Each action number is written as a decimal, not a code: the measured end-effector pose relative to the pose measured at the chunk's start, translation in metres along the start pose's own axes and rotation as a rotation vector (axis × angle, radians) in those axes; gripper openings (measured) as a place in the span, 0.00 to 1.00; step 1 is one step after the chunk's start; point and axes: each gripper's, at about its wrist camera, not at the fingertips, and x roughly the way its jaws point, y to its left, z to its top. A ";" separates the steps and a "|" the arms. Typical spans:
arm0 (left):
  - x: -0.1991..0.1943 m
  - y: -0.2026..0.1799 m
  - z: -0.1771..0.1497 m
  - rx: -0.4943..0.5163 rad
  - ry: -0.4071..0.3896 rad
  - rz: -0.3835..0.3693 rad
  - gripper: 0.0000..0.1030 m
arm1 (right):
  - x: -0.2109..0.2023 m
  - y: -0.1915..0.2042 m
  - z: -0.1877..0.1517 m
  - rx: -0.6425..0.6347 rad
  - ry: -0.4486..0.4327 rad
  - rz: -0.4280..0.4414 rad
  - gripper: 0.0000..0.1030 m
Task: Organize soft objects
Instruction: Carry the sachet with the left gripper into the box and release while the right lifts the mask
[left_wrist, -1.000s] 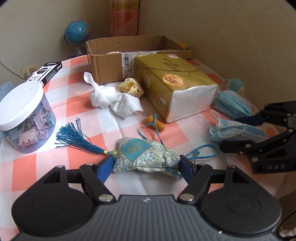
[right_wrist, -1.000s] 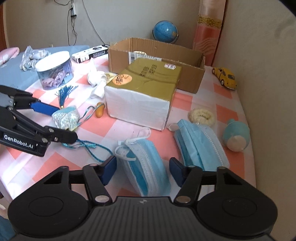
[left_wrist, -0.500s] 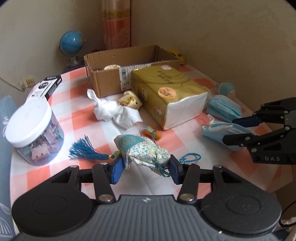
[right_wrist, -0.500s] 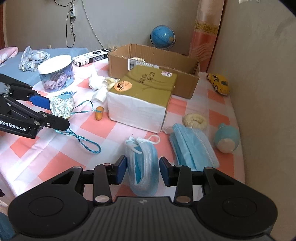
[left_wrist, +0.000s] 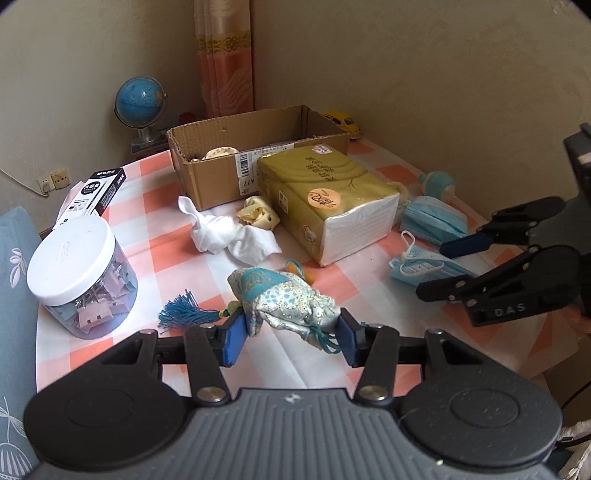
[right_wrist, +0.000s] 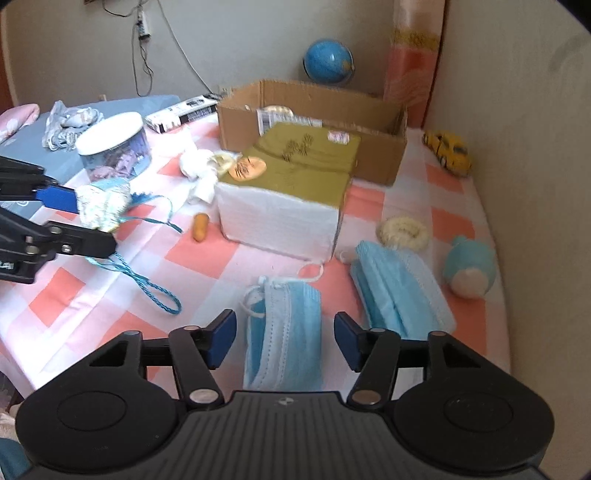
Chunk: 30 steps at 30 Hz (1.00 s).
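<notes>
Sachet (left_wrist: 282, 304) pinched across its middle between left gripper (left_wrist: 290, 334) pads, off the cloth | soft, light, cords dangling | face mask (right_wrist: 284, 332) lies untouched between right gripper (right_wrist: 284, 341) pads, jaws just reopened | limp, grab the folded bulk

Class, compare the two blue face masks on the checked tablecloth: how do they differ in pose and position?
The near face mask lies folded narrow, its ear loops showing, between the open jaws of the right hand-held gripper. The far face mask lies flatter and wider, outside the jaws, by the teal toy. Both are pale blue, pleated, resting on the cloth.
</notes>
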 end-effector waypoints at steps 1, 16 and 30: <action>0.000 0.000 0.000 0.002 0.000 -0.001 0.49 | 0.002 -0.001 -0.001 0.015 0.008 0.009 0.61; -0.012 0.006 0.008 0.011 -0.001 -0.034 0.49 | -0.033 0.006 0.013 -0.035 -0.064 -0.064 0.32; -0.025 0.019 0.087 0.044 -0.079 -0.025 0.49 | -0.050 0.005 0.045 -0.066 -0.159 -0.080 0.32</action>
